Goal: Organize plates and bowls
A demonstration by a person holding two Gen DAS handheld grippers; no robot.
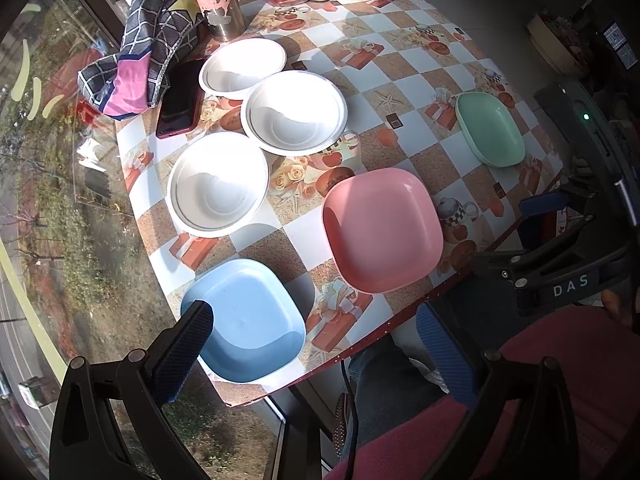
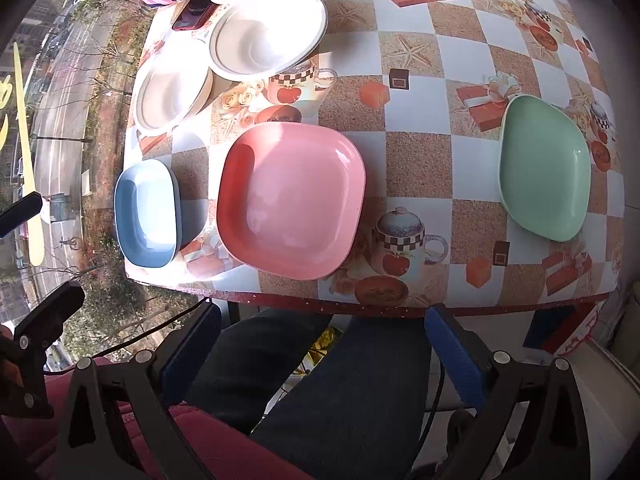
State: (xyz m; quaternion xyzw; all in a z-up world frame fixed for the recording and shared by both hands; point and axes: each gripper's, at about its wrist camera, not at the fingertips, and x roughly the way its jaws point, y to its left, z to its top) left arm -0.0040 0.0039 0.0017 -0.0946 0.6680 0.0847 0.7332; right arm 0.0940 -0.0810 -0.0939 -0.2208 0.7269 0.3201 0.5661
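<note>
Blue-padded, both the left claw (image 1: pixel 312 336) and the right claw (image 2: pixel 324 344) gape empty before the counter (image 2: pixel 420 160). Nearest lie blue plate (image 1: pixel 244 320) and pink plate (image 1: pixel 382 230), farther three white bowls (image 1: pixel 218 184), unstacked; sorting seems not begun, so next reach for one plate.

Black linkage arms, silver screws, blue textured pads (image 2: pixel 460 354) (white "DAS" marking); maroon sleeves, dark jeans.

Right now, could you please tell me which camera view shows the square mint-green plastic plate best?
The right wrist view: the square mint-green plastic plate appears large and unobstructed, its whole rim visible. The left wrist view shows it smaller, far across the table.
</note>
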